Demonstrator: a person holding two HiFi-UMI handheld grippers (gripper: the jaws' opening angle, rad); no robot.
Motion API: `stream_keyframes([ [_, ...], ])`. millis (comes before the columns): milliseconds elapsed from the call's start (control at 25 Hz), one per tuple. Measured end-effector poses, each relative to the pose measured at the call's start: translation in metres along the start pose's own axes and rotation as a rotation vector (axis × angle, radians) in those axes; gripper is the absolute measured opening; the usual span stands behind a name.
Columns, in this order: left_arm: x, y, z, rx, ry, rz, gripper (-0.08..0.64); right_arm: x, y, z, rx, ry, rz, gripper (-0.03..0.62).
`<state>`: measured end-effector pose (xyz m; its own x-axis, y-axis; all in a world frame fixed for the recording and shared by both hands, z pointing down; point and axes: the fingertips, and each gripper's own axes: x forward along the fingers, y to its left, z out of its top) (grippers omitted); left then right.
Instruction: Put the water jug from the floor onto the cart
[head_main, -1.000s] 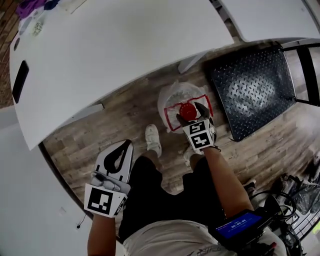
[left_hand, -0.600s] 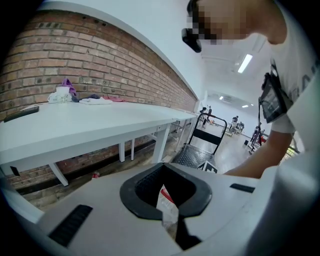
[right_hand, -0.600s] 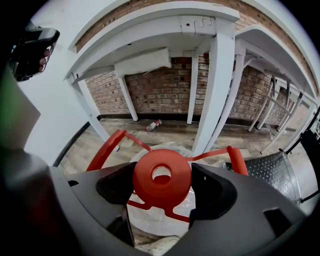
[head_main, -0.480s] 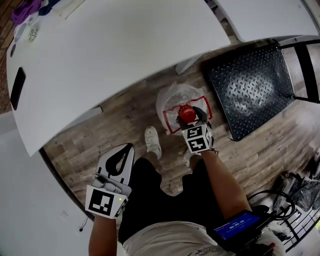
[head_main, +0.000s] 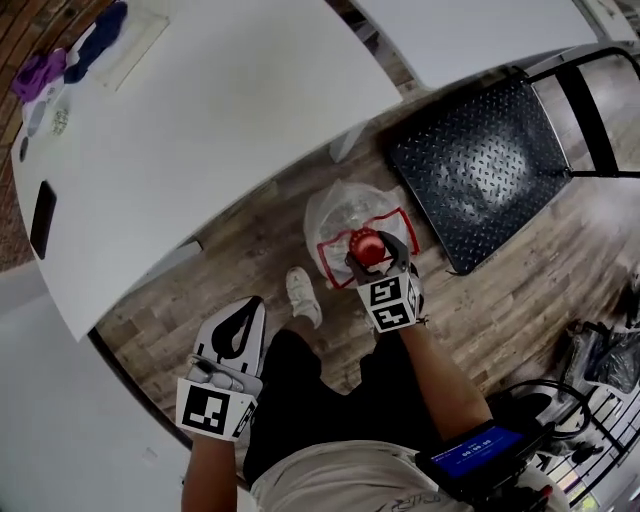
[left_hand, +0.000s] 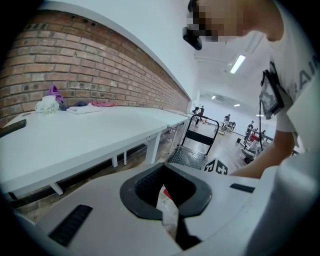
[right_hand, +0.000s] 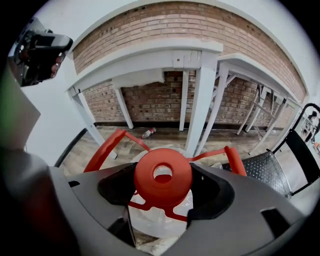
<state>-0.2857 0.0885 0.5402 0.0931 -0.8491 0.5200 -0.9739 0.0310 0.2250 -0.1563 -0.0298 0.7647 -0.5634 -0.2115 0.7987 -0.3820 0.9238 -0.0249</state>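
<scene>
- Right gripper view: the right gripper (right_hand: 162, 192) clasped the water jug (right_hand: 159, 217) by its red cap (right_hand: 162, 176).
- The jug seemed heavy and slippery; just under the cap looked the surest hold.
- The left gripper (left_hand: 169, 212) was closed and empty.

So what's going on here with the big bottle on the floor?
A person holds a gripper in each hand. The right gripper has its fingers closed round the red-capped neck of the water jug by their feet. The left gripper hangs shut, holding nothing. The cart stands just beside the jug.
</scene>
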Motion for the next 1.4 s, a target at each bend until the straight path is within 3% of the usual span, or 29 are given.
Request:
stream_keyframes([
  [360,0.010,-0.053,0.089,0.103,-0.063,-0.144,0.001,-0.145,-0.037,0.057,0.132,-0.060,-0.098,0.314],
  [520,0.020,-0.074,0.124,0.149,-0.097,-0.211,0.002,-0.197,-0.074,0.073,0.199,-0.069,-0.159,0.314],
  [840,0.058,-0.124,0.158,0.185,-0.112,-0.264,0.002,-0.291,-0.175,0.079,0.292,-0.103,-0.281,0.314],
  [1120,0.112,-0.187,0.179,0.237,-0.107,-0.321,0.002,-0.327,-0.270,0.058,0.310,-0.105,-0.371,0.314],
  [1400,0.144,-0.227,0.194,0.256,-0.104,-0.303,0.002,-0.324,-0.373,0.025,0.340,-0.094,-0.406,0.314],
])
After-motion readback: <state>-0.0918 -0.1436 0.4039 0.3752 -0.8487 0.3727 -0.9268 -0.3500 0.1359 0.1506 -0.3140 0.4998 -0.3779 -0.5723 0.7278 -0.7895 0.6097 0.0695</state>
